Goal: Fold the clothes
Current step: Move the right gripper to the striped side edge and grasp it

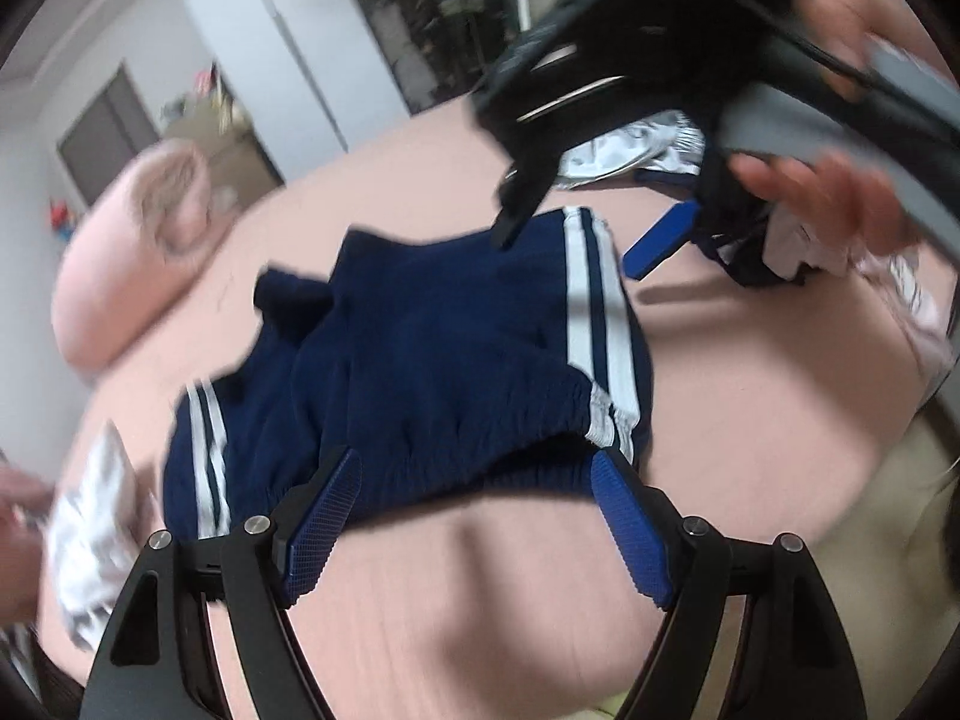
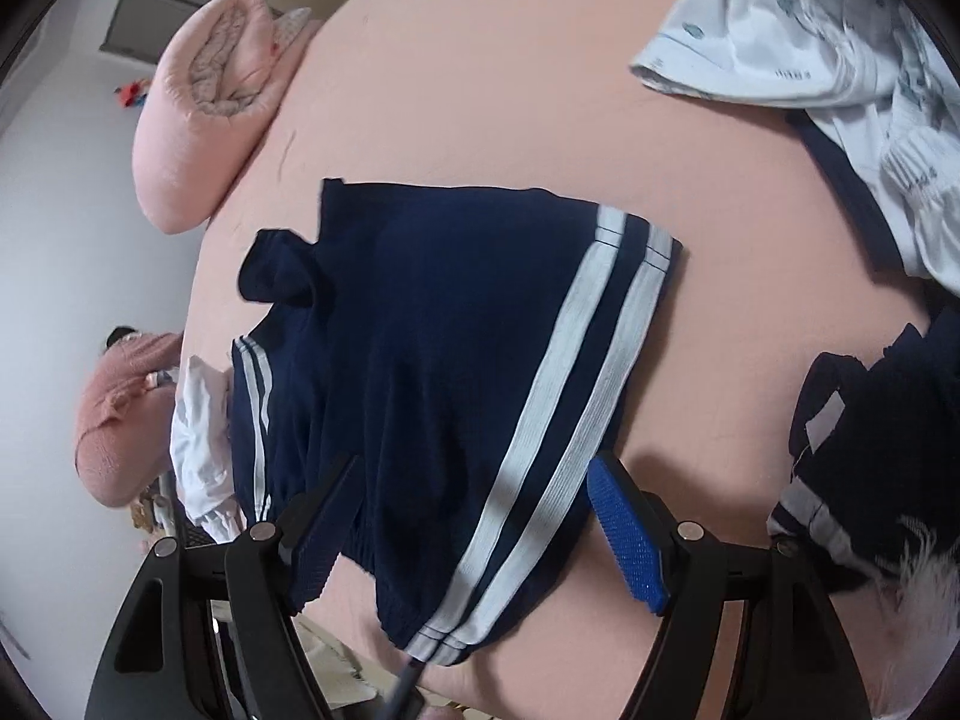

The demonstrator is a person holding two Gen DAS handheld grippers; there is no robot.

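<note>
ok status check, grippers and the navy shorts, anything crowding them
Left gripper and right gripper both open, nothing held. Navy shorts lie part-folded on the pink bed. White garment touches their left edge; dark clothes pile sits apart, right.

White garment cut off right.

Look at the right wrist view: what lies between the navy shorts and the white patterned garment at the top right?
Only bare pink bedsheet separates the navy shorts from the white patterned garment, as the right wrist view shows.
</note>
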